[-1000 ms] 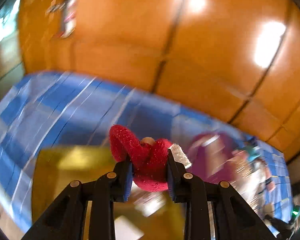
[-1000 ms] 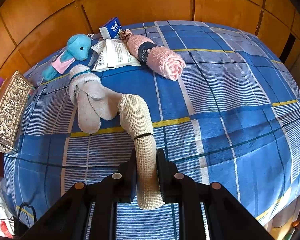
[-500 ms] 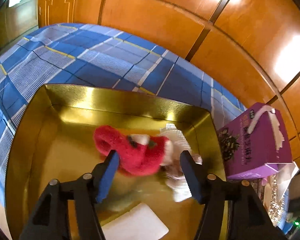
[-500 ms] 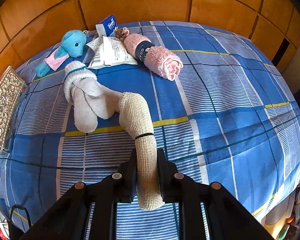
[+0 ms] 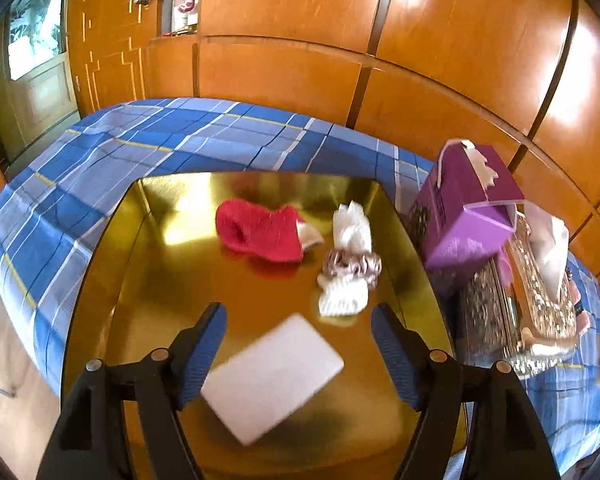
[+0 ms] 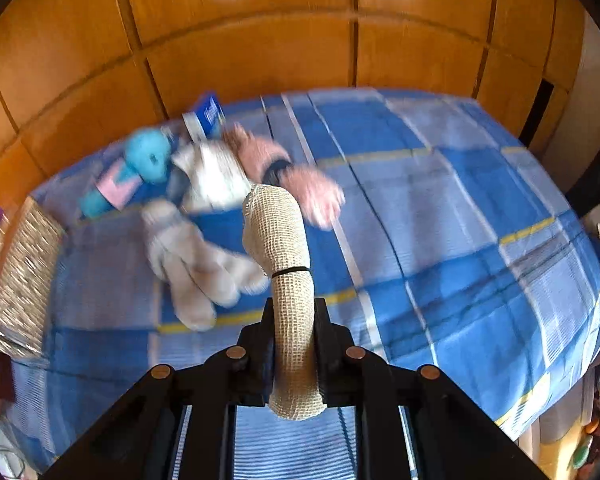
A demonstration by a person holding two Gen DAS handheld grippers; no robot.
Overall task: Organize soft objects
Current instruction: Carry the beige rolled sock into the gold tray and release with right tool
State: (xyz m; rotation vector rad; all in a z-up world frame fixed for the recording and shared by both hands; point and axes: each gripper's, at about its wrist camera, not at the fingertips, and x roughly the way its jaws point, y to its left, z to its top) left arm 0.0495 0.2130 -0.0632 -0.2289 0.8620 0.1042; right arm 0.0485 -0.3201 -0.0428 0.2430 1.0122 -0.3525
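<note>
Red fuzzy knitted sock (image 5: 260, 230) lies inside the shiny gold tray (image 5: 100, 280) on the blue plaid bed (image 5: 100, 148), beyond the left gripper (image 5: 298, 354), whose empty jaws are opening. The right gripper (image 6: 294, 344) clenches a beige mesh bandage roll (image 6: 288, 280) above the bed.

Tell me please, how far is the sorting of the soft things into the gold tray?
Done: the red sock and a white cloth bundle lie in the gold tray; the left hand-held gripper is opening with nothing between its jaws.
In hand: the right hand-held gripper is shut on the beige mesh roll.
Left on the bed: the grey socks, the pink towel roll and the blue plush toy.
</note>
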